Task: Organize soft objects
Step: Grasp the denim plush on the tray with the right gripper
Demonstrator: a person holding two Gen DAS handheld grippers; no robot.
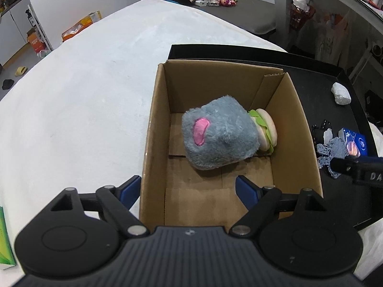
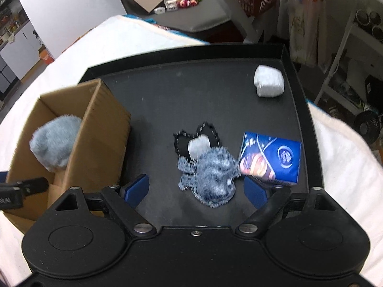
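A cardboard box stands on the black tray. Inside it lie a grey plush with a pink patch and a plush burger. My left gripper is open and empty above the box's near end. In the right wrist view, my right gripper is open and empty just above a denim soft toy on the tray. A black stitched soft piece lies behind it. A blue tissue pack lies to its right, a white wrapped bundle at the far right corner.
The tray rests on a white fluffy cover. The box stands at the tray's left. A green box sits at my left edge. Shelves, a red basket and floor clutter lie beyond.
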